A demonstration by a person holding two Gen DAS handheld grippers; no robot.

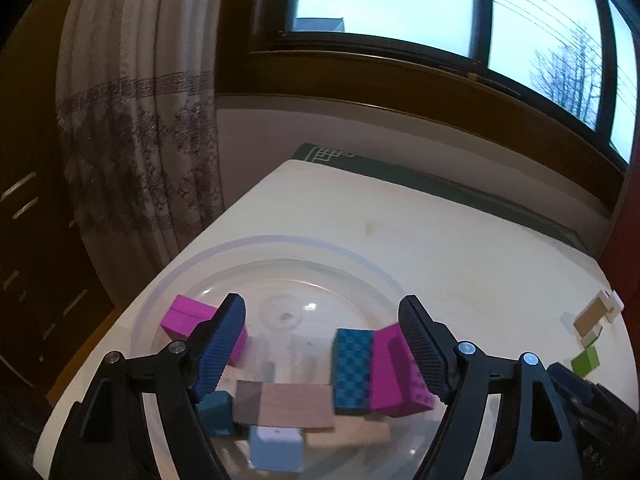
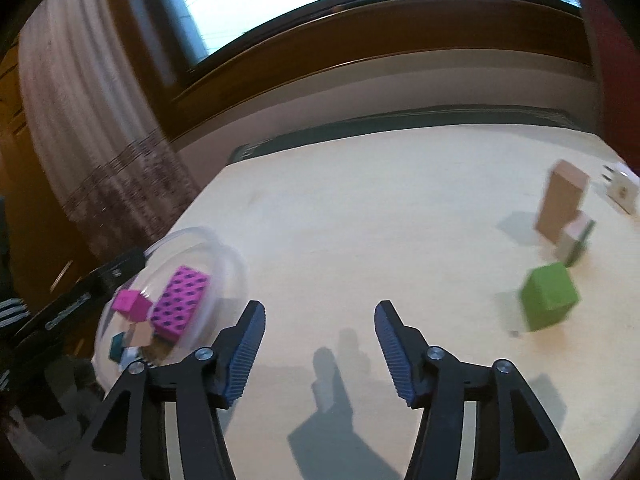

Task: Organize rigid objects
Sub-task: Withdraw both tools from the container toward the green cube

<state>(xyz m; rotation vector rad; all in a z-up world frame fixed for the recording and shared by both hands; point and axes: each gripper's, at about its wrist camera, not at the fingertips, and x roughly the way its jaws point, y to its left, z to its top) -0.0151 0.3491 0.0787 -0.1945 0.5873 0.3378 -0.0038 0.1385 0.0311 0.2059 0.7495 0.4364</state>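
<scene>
A clear plastic bowl sits on the pale table and holds several blocks: a magenta block, a teal chequered block leaning on a magenta studded brick, a brown wooden block and a light blue block. My left gripper hangs open over the bowl, nothing between its fingers. My right gripper stands open above bare table, empty. To its right lie a green cube, a tall tan block and a small white and green block. The bowl shows at its left.
A white cube rests near the table's far right edge. A window with a dark wooden frame and a patterned curtain stand behind the table. A dark cabinet is at the left. A red object borders the right.
</scene>
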